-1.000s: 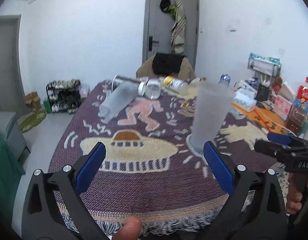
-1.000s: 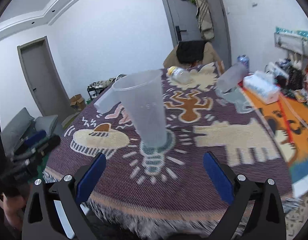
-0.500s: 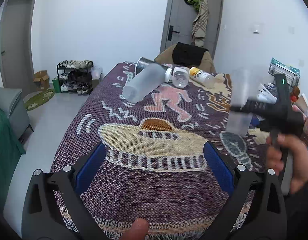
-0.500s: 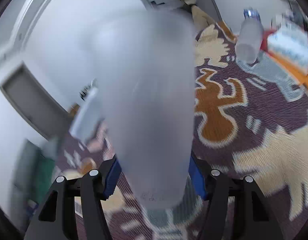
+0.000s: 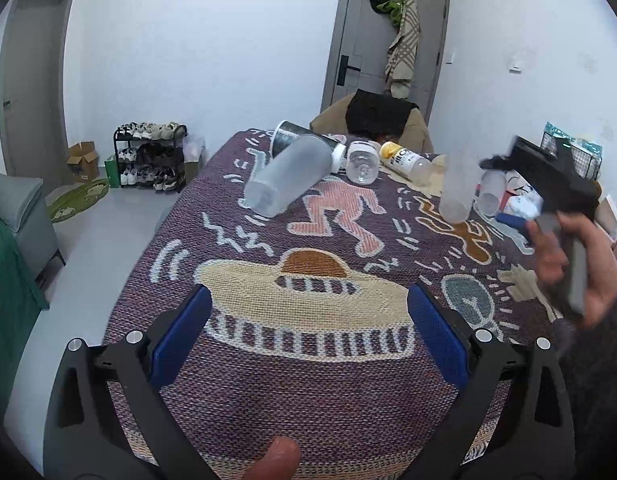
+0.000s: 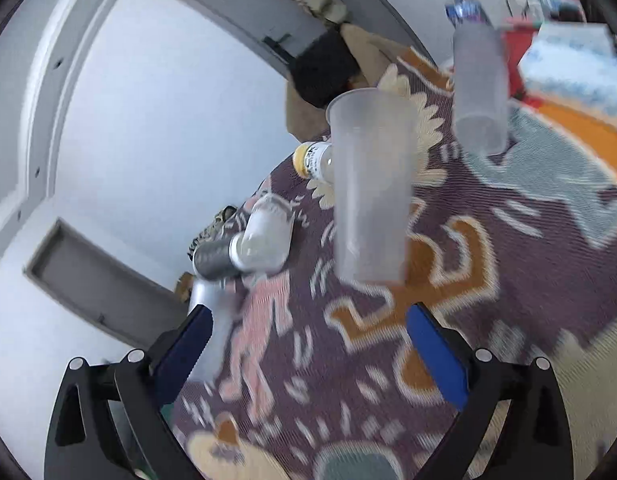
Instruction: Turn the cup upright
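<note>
1. Left wrist view: the left gripper (image 5: 308, 344) gapes empty at lower frame; the frosted cup (image 5: 458, 188) stands mouth-up at right of centre — nearer the right gripper (image 5: 548, 176).
2. Right wrist view: the right gripper (image 6: 308, 354) is spread wide, holding nothing — the frosted cup (image 6: 370, 184) sits just ahead, upper centre, long axis upright.

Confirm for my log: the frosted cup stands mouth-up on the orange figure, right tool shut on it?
No. The right tool is open, clear of the frosted cup; the right wrist view shows it. The cup stands mouth-up on the orange figure.

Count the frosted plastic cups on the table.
3: the upright cup mid-table, the left cup lying near the bottles, the right cup lying by the tissue box. More may be hidden.
</note>
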Tool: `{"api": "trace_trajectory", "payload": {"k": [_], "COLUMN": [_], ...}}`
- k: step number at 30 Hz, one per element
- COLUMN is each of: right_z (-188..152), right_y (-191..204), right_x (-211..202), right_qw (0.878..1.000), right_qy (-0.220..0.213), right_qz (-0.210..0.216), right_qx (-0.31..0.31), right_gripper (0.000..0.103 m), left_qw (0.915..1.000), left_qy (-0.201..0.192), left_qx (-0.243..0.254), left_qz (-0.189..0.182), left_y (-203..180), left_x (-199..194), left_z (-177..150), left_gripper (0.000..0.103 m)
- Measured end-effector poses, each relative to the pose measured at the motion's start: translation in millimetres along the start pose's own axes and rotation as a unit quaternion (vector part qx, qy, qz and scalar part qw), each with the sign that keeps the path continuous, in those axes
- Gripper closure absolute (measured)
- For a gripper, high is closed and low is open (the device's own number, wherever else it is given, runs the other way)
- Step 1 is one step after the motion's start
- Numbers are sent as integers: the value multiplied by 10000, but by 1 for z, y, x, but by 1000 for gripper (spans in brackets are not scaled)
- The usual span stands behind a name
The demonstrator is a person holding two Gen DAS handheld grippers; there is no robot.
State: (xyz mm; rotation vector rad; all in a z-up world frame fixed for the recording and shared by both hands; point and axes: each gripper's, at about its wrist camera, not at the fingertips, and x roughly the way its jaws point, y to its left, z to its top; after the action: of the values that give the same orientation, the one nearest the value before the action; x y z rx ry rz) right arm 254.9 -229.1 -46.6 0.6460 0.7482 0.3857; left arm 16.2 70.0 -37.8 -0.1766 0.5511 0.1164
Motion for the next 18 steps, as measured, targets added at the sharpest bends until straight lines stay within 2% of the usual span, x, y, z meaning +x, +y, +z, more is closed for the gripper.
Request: {"api": "trace_trajectory", "payload": {"k": [3,6,12,14,18], "right_z": [-34,-61,-112,-116,-125], "right_y": [9,11,21,22,24], "right_x": [-45,-80,-140,-149,-164], "right_qw": [9969,9907,9613,9550,9513], "right_qy": [-265,-452,-868,-929,-1014], "right_qz": [-194,-505,-1205,-1279,-1239], "right_qx": [-710,-1184,-2320,-2511,-2634], "right_gripper": [8,8,8,8,8], "left_qw": [9998,9996,9971,9962,9953], "left_qy": [-19,-129,-547,-583,-529], "left_qx": [106,224,518,626,800], "left_qz": [138,67,56,146,127], "left_y": [-12,-26,-59,-68,-80], "left_x": [2,-1,-21,-25,-30], "left_z": [1,7,22,24,19], "left_gripper": [6,6,6,6,6]}}
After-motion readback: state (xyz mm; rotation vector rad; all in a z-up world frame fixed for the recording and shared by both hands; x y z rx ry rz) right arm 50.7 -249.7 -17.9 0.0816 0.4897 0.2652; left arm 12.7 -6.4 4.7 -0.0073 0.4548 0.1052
